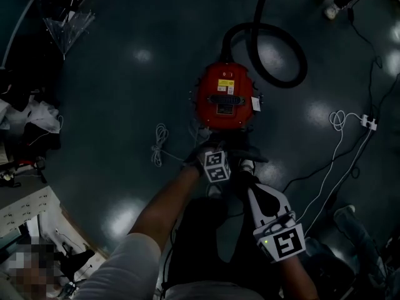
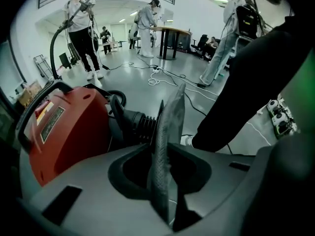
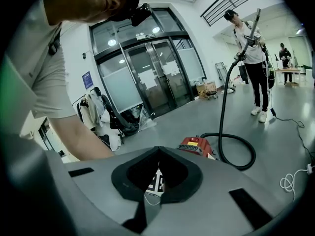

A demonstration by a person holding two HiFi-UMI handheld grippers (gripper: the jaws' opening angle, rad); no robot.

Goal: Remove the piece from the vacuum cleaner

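The red vacuum cleaner point(image 1: 225, 95) lies on the dark floor, and its black hose point(image 1: 278, 55) loops behind it. My left gripper point(image 1: 212, 147) hovers at its near end. In the left gripper view the red body point(image 2: 64, 127) is at the left and the ribbed hose coupling point(image 2: 140, 124) is just ahead. A thin grey textured strip point(image 2: 172, 117) stands upright between the left gripper's point(image 2: 166, 147) jaws, which are a little apart, with a gap at its right side. My right gripper point(image 1: 245, 175) trails behind, its jaws point(image 3: 158, 151) meeting with nothing between them. From there the vacuum point(image 3: 197, 145) looks small and far off.
White cables point(image 1: 161, 144) lie left of the vacuum, and more run to a power strip point(image 1: 369, 122) at the right. An umbrella point(image 1: 69, 24) is at the far left. A person point(image 3: 251, 48) holds the hose wand. Other people and a round table point(image 2: 170, 31) stand farther off. Glass doors point(image 3: 147, 73) are behind.
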